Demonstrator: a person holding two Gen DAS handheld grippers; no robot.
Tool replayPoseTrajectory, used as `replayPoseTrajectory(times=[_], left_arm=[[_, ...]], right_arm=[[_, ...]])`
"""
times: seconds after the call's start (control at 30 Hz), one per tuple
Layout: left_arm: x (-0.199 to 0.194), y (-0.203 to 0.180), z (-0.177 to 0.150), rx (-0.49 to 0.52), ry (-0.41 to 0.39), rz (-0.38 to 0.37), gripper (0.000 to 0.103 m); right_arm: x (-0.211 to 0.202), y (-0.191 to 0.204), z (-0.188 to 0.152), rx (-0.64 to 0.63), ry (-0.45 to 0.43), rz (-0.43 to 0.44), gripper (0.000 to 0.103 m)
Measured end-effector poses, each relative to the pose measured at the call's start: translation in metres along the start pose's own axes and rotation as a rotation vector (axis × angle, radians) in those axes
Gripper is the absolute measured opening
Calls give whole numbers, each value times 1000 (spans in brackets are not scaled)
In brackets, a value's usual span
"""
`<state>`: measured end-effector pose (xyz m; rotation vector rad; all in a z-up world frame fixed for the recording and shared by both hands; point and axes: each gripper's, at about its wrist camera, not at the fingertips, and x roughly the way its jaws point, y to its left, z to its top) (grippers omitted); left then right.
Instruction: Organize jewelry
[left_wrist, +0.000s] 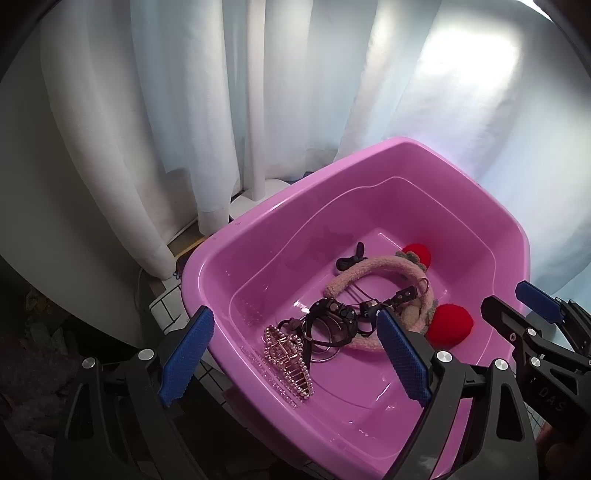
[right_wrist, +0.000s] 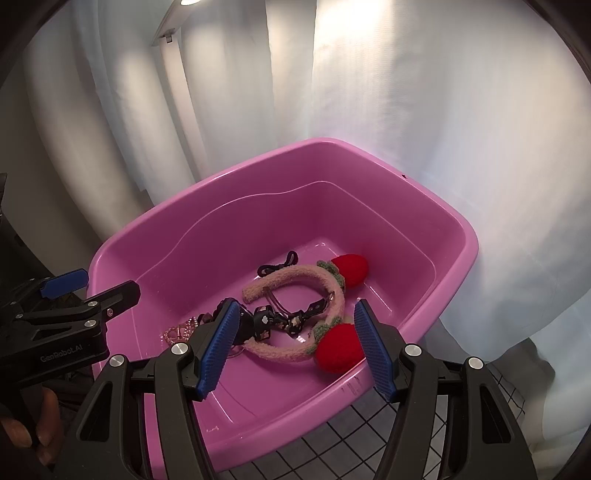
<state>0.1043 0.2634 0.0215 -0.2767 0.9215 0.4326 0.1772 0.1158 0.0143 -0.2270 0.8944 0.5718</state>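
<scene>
The jewelry is gathered in a heap on the floor of a pink plastic tub (right_wrist: 436, 218), which stands on a white wire grid (right_wrist: 373, 439) in front of white curtains (right_wrist: 424, 110). A fuzzy pink headband (right_wrist: 291, 278) with two red pompoms (right_wrist: 341, 350) is laid over a black strap with metal clasps (right_wrist: 286, 319), and in the left wrist view a tangle of thin dark rings (left_wrist: 327, 326) is seen just beside a rose-gold claw clip (left_wrist: 290, 358) set with small beads. The left gripper (left_wrist: 295, 352) is held with its jaws apart over the near rim, nothing between them, and the right gripper (right_wrist: 295, 347) is likewise spread wide and empty above the headband and the nearer pompom. The chief risk is judged to lie in the tangle: if one piece is pinched and lifted, the strap or the rings could be dragged up with it and dropped outside the tub. The thin rings lie flat on smooth plastic and could be missed or pushed aside by the broad blue pads (left_wrist: 186, 358). The light tub could also be shifted on the grid if its rim is struck, and the two grippers, held close together, could be knocked against each other
</scene>
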Motion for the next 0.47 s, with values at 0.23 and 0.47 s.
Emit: replayPoseTrajectory(times=[0.23, 0.47], left_arm=[[-1, -4, -1, 7, 5, 13, 88], [-5, -3, 0, 8, -11, 27, 88]], right_arm=[[0, 1, -1, 0, 1, -1, 62], [-1, 2, -2, 0, -4, -1, 62]])
